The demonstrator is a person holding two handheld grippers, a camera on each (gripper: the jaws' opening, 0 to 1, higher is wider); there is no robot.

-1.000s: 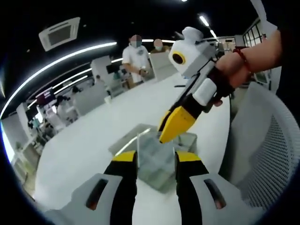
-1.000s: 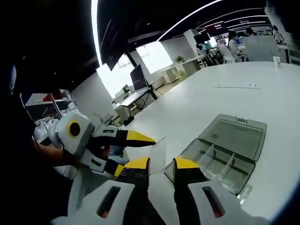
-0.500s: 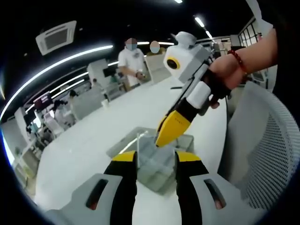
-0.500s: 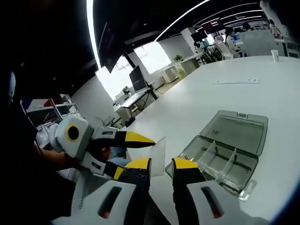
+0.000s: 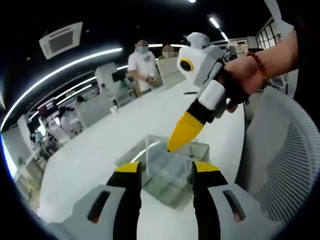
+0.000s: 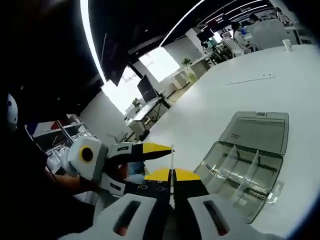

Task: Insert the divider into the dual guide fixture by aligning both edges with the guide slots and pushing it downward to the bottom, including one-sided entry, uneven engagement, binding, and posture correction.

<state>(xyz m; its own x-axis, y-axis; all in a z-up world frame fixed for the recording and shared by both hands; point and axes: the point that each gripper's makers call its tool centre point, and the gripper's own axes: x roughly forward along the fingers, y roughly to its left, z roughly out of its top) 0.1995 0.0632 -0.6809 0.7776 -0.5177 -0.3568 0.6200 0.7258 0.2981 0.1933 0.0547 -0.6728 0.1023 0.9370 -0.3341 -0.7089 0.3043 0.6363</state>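
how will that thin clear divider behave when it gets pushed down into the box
The divider is a thin clear sheet, seen edge-on between the right gripper jaws, so it is probably light and may flex or twist if pushed unevenly. Its smooth surface could slip in the grip. The clear box looks light and may slide on the table.

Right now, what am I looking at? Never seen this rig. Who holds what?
No robot: a person holds a two-jaw tool in each hand, and each tool carries a fisheye camera looking along its jaws. In the left gripper view, the right gripper reaches in over a clear compartment box on the white table. In the right gripper view, the right gripper pinches a thin clear divider, seen edge-on, with the left gripper beside it, jaws apart.
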